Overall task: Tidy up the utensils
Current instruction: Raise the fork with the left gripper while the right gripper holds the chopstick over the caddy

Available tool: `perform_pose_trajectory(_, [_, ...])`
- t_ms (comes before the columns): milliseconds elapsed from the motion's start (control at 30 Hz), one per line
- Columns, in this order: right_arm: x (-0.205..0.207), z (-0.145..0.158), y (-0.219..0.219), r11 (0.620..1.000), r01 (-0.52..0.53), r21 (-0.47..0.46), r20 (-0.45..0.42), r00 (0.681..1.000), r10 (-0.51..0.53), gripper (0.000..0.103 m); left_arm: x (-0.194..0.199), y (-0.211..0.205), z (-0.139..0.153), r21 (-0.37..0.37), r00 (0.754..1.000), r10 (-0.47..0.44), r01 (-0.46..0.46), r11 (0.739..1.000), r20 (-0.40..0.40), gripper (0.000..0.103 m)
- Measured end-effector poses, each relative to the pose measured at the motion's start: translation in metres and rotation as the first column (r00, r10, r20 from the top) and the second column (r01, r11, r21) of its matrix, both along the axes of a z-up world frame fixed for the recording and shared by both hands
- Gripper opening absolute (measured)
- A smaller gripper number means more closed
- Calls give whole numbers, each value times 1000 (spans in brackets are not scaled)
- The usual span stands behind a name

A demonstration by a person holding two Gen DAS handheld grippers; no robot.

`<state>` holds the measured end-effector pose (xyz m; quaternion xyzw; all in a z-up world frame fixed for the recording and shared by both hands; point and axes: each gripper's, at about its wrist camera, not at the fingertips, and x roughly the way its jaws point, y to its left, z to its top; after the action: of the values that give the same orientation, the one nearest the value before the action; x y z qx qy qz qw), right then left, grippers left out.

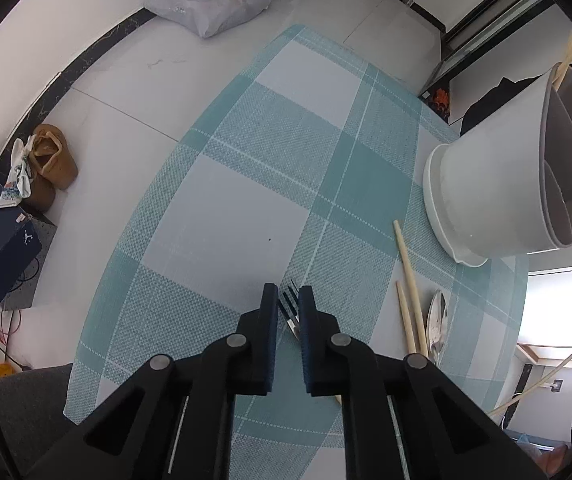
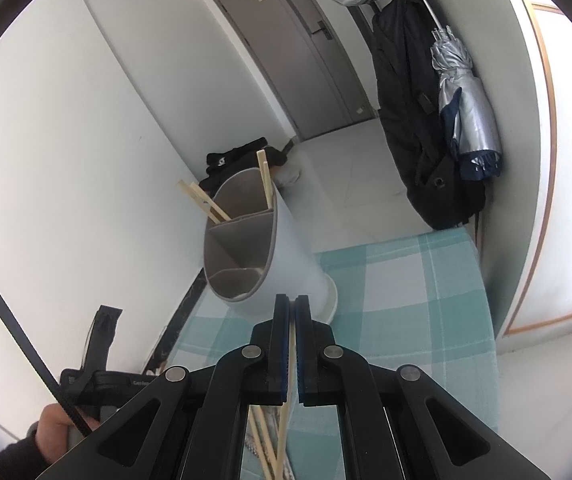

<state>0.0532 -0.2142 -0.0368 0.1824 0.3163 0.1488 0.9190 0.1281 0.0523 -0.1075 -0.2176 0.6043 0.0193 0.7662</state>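
The left gripper (image 1: 288, 300) pinches a dark metal fork (image 1: 288, 307), tines pointing away, lengthwise between the pads on the checked cloth (image 1: 221, 216). The right gripper (image 2: 291, 312) clamps one pale chopstick (image 2: 284, 420). Beyond stands the white holder (image 2: 245, 248).

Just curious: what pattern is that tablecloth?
Teal and white plaid tablecloth, clearest in the left wrist view.

The checked cloth (image 1: 221, 216) lies bare on the left; chopsticks (image 1: 408, 280), spoon (image 1: 438, 320) and utensil holder (image 1: 498, 184) crowd the right.
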Motion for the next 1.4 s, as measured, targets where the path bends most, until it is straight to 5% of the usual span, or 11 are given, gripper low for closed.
perform_pose_trajectory(600, [-7, 12, 12, 998, -19, -67, 75, 997, 24, 2, 2, 6, 40, 109, 978, -19, -4, 994, 208, 0])
perform_pose_trajectory(800, [-11, 15, 14, 996, -9, -84, 89, 996, 16, 2, -5, 7, 74, 112, 931, -41, 0, 994, 363, 0])
perform_pose_trajectory(1400, [-42, 32, 54, 972, -69, -225, 172, 979, 109, 2, -55, -9, 129, 196, 805, -197, 102, 975, 559, 0])
